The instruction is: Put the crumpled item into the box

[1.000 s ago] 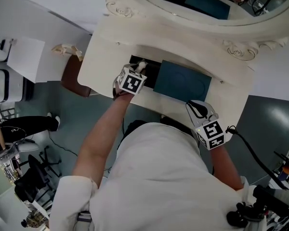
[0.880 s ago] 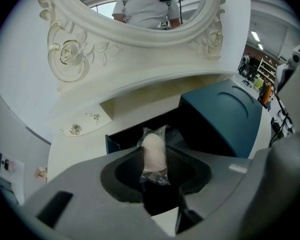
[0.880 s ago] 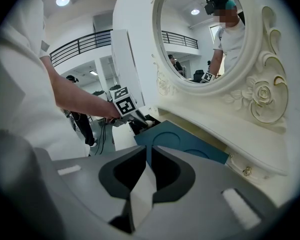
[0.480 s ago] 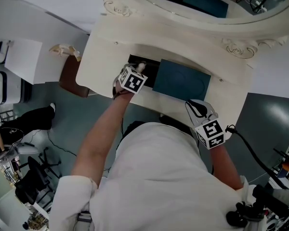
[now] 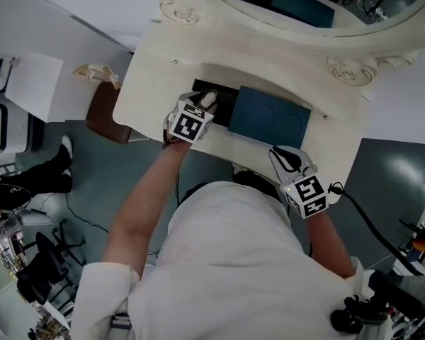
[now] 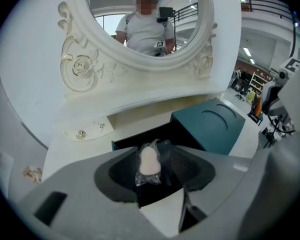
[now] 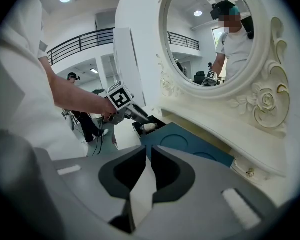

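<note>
Left claw [image 6: 156, 151] opening mid-frame, letting crumpled item [image 6: 149, 162] go into box [image 6: 155, 131]. Right claw [image 7: 149, 156] clenched, empty. Drop looks nearly done.

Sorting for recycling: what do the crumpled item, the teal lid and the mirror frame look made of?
The crumpled item: thin clear plastic film, glossy and wrinkled, round something pale; what, I cannot tell. The teal lid: matte, sharp-edged, with pressed circles; likely card or board. The mirror frame: cream, smooth carved scrolls and roses; painted wood or moulded resin, unclear which.
</note>
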A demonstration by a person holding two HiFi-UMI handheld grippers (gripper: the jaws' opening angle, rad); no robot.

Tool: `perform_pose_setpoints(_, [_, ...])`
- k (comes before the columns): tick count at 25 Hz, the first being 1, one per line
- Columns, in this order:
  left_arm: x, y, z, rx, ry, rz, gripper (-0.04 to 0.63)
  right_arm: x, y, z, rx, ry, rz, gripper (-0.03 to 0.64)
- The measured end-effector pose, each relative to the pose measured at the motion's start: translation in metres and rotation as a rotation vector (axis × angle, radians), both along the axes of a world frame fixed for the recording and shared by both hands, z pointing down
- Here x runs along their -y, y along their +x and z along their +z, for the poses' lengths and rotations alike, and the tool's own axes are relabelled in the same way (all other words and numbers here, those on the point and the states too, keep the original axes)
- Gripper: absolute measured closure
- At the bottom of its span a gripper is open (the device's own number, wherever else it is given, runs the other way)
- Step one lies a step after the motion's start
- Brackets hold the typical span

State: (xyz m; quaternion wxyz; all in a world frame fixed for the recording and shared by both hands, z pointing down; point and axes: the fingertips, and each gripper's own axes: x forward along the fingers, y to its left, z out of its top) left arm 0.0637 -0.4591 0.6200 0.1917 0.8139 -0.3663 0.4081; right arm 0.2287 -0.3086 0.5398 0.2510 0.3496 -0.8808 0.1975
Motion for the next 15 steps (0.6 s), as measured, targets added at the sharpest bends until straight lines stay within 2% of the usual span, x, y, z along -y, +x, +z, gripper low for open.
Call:
perform_pose_setpoints(4, [-0.014,-0.012,-0.024,-0.066,0.043,-0.014,0.397,-0.009,-0.016,-0.004,-0.007,0.017,-0.009,0.587])
perform_pose_setpoints(7, [-0.033,-0.022,-0.046,-0.126,0.074,-0.011,0.429,-0.020,-0.029,-0.010,-0.014,0.031,-0.015,0.591])
perform_pose_setpoints(15, [-0.102,-0.070,-0.094,-0.265,0.154,-0.023,0.595,-0.055,-0.078,-0.024,-0.040,0.077,-0.021,0.607])
